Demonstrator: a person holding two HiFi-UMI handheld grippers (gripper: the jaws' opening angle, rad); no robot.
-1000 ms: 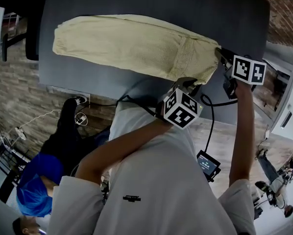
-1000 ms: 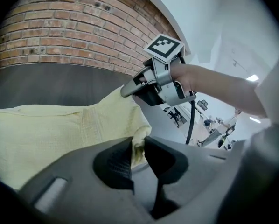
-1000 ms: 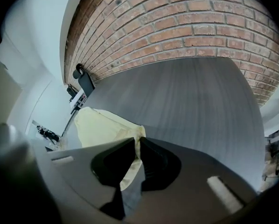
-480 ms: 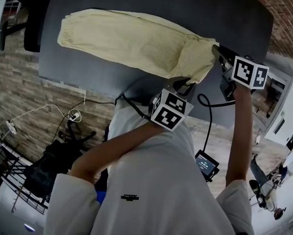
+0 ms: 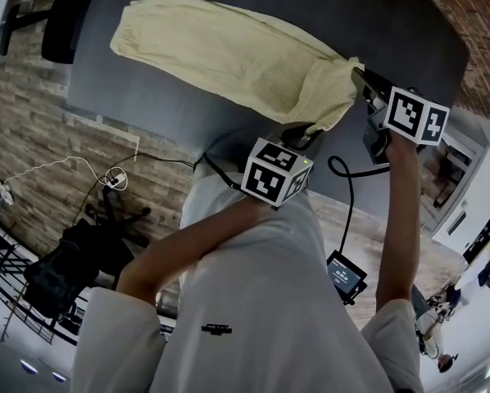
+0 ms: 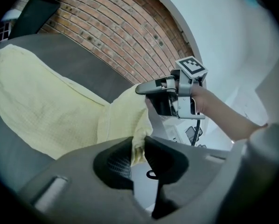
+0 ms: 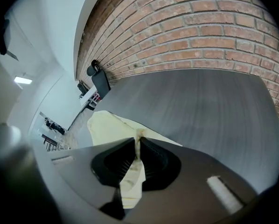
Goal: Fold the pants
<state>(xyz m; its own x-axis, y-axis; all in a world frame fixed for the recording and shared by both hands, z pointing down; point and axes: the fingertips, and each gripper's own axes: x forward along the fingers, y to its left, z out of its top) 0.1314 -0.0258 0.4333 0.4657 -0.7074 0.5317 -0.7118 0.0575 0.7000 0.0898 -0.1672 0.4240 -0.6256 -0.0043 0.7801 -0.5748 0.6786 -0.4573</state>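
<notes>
Pants [image 5: 229,56] of pale yellow cloth are pinched at their waist end by both claws. The left gripper [image 6: 138,155] has its jaws pressed together on a bunched fold of the waist edge, and the cloth rises out from between the pads. The right gripper [image 7: 138,155] clamps another part of that same end, with a thin strip of fabric hanging down between its closed jaws.

Between the two grips the waist is raised off the dark grey table [image 5: 376,15], near that table's front right edge. The left claw is just at the front edge and the right claw is a little further in over the top. From there the legs run across the tabletop toward its far left corner, and the gathered cuff end lies flat on it.

A brick wall [image 7: 200,31] stands beyond the table's far side. A black chair [image 5: 65,23] sits at the table's left end.
</notes>
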